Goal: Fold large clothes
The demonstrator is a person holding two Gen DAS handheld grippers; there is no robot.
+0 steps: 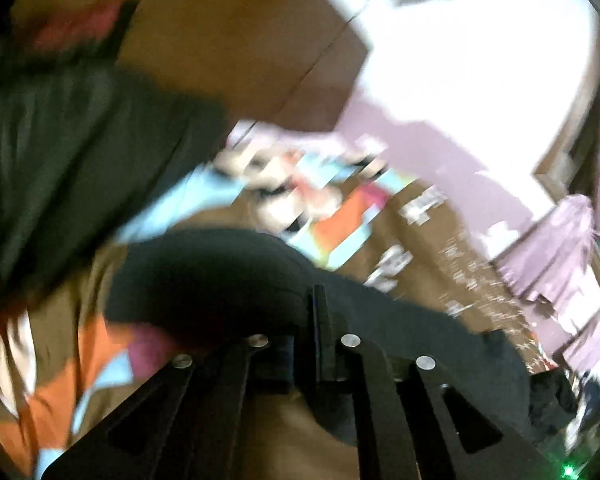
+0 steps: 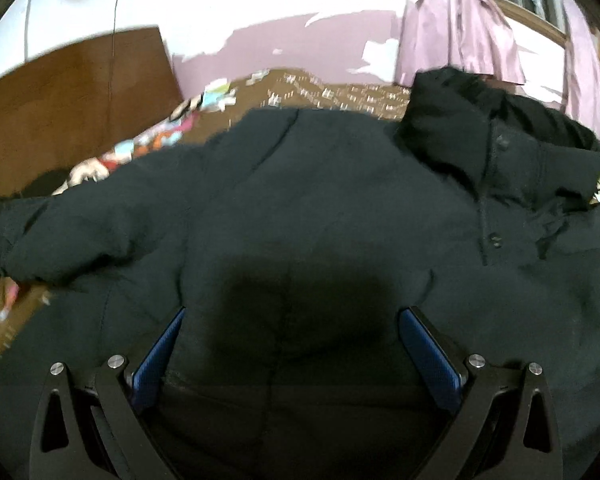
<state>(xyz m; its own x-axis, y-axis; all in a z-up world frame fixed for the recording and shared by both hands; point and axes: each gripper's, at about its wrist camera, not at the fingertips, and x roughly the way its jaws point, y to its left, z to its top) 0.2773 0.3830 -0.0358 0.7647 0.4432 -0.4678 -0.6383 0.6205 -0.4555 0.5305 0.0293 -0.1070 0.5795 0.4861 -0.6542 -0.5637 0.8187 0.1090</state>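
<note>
**Left gripper clenched at the jacket, right gripper spread above it**

Left wrist view: the picture is smeared with blur. The left gripper [image 1: 320,312] sits at 6 o'clock, its two black fingers pressed together into one thin upright blade. Dark cloth of the jacket [image 1: 228,280] bulges just beyond and around the fingertips, from the centre out toward 4 o'clock; the jaws are clenched, but whether cloth is pinched between them cannot be told through the blur. Another dark mass of the same cloth fills the 9 o'clock side. Under it lies the bed [image 1: 432,248], covered in a brown sheet with orange, pale blue and pink patches. A brown wooden panel [image 1: 236,40] stands at 11 to 12 o'clock, a white and lilac wall [image 1: 460,92] at 1 to 2 o'clock, and a lilac curtain [image 1: 560,248] hangs at 3 o'clock.

Right wrist view: the right gripper [image 2: 292,320] is released, its blue pads [image 2: 160,352] standing well apart at 7 and 5 o'clock. Nothing is gripped between them. The jacket [image 2: 320,184] lies spread across the bed [image 2: 340,92] and fills most of the frame below and beyond the fingers. One sleeve reaches out to 9 o'clock; the collar, with a buttoned placket, stands up at 2 o'clock. A strip of the patterned sheet shows beyond the jacket at 12 o'clock. The wooden panel [image 2: 72,92] is at 10 o'clock, the curtain [image 2: 456,20] at 1 o'clock against the wall [image 2: 284,8].
</note>
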